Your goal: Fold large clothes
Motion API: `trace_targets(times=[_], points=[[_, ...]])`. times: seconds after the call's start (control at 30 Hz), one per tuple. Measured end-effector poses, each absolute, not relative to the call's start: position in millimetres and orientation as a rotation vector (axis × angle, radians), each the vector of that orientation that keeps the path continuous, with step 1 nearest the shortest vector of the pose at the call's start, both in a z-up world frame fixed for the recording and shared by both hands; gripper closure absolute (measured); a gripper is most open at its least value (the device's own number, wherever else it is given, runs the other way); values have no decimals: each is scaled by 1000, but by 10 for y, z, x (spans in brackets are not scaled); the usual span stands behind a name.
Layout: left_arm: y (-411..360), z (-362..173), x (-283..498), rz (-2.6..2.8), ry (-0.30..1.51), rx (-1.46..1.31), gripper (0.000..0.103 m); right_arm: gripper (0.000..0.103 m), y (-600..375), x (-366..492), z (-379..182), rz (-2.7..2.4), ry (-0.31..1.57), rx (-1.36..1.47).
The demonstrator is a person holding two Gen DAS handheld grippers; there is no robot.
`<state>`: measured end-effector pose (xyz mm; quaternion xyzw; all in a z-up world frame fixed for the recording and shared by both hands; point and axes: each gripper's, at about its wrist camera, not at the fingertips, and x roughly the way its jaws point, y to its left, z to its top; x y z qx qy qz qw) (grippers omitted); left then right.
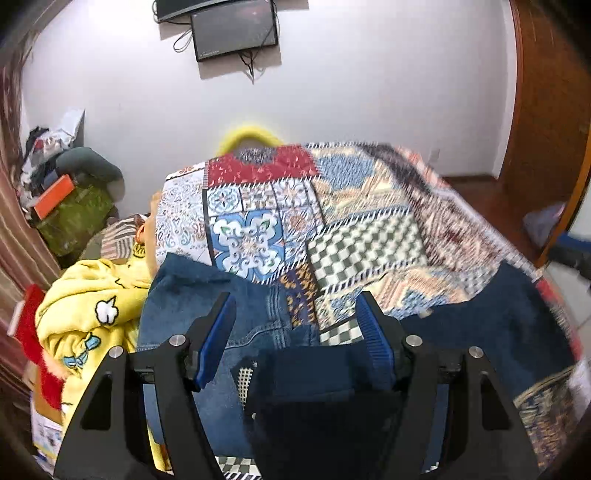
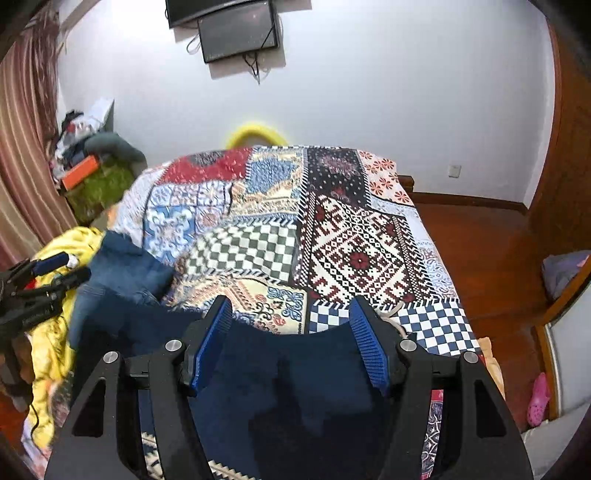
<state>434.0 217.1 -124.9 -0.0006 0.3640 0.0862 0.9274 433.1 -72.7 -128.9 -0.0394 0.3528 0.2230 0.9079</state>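
While both grippers stand over the patchwork bedspread (image 2: 354, 236), the left gripper (image 1: 295, 328) and right gripper (image 2: 291, 328) each show parted jaws with dark blue cloth (image 2: 288, 373) between them; grip cannot be told. Blue jeans (image 1: 207, 306) lie lower left beside a yellow garment (image 1: 92, 295).

We are in a home bedroom: a bed under a patchwork bedspread (image 2: 332, 236), a wall-mounted television (image 2: 238, 31), striped curtains (image 2: 22, 147), wooden floor (image 2: 480, 258) and a cluttered corner pile (image 1: 66, 192) (boxes, bags, clothes).
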Motion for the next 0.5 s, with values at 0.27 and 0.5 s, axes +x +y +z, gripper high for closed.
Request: trace_targets(times=[0.27,0.5], points=[[1875,-1535,4069,63,829,-29,35,40,-479,3959,-1629,567,792,-163],[1529,-2271,3844,-62,1026,-93,34,40,-341,3743,-2220,624,934,-236]])
